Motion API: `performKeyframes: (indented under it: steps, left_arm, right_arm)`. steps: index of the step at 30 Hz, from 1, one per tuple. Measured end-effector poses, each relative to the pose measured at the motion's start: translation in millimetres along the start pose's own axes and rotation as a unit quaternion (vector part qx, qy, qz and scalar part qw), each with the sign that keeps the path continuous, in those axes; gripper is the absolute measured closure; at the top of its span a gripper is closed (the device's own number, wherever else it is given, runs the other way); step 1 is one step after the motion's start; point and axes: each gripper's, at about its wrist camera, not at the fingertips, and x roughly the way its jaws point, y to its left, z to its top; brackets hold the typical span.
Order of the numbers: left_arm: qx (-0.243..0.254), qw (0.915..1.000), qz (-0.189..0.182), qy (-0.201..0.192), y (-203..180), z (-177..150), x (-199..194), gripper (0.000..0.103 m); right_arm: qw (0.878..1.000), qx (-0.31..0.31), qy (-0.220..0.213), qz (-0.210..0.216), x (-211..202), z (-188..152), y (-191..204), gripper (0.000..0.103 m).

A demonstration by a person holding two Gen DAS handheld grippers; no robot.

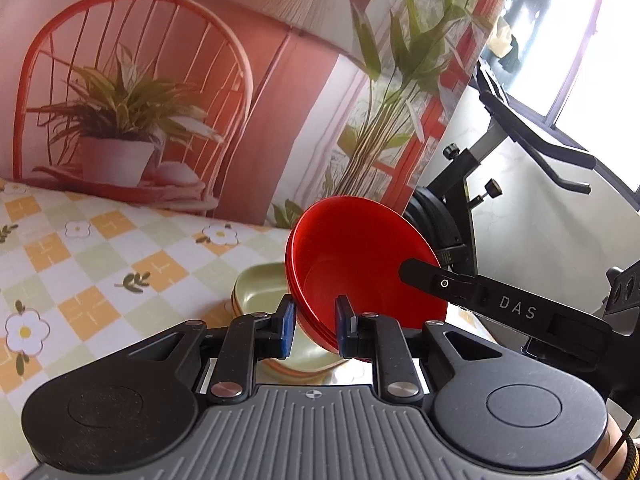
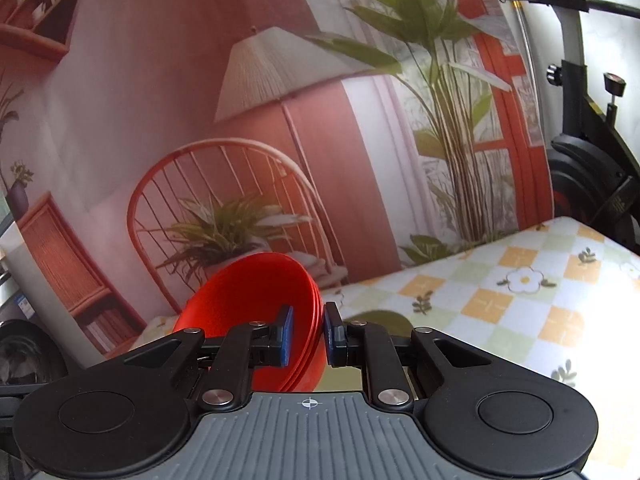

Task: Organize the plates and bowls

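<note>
A nested stack of red bowls (image 1: 360,256) hangs tilted above the table, its opening facing left in the left wrist view. My left gripper (image 1: 315,328) is shut on the near rim, one blue pad inside and one outside. My right gripper (image 2: 308,334) is shut on the rim of the same red bowls (image 2: 248,292); one of its black fingers (image 1: 440,280) reaches into the bowls from the right. Right under the bowls, a stack of pale green squarish plates (image 1: 260,286) rests on the table, partly hidden by them.
The table wears a checked cloth with flowers (image 1: 80,264) (image 2: 520,304). A printed backdrop of a chair, lamp and plants (image 1: 160,100) stands along its far edge. A black exercise bike (image 1: 472,184) is beyond the table's right end.
</note>
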Motion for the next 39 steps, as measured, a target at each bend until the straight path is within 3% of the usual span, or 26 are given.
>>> performKeyframes:
  steps: [8,13,25,39]
  left_arm:
    - [0.011,0.9995,-0.001,-0.031,-6.2,36.3,6.9,0.082]
    - [-0.001,1.0,-0.001,-0.008,1.8,37.5,34.1,0.081]
    - [-0.014,0.9964,0.015,0.082,26.3,0.2,91.5,0.08]
    - [0.0,0.9928,0.033,0.115,28.2,-16.7,105.2,0.08]
  right_arm:
    - [0.999,-0.02,-0.027,0.004,23.3,36.5,2.3,0.087]
    - [1.0,-0.012,-0.019,-0.002,46.6,38.3,-10.6,0.087]
    - [0.997,0.011,0.068,-0.028,93.7,-11.8,-52.7,0.087]
    - [0.993,0.038,0.105,-0.03,99.4,-37.4,-66.2,0.087]
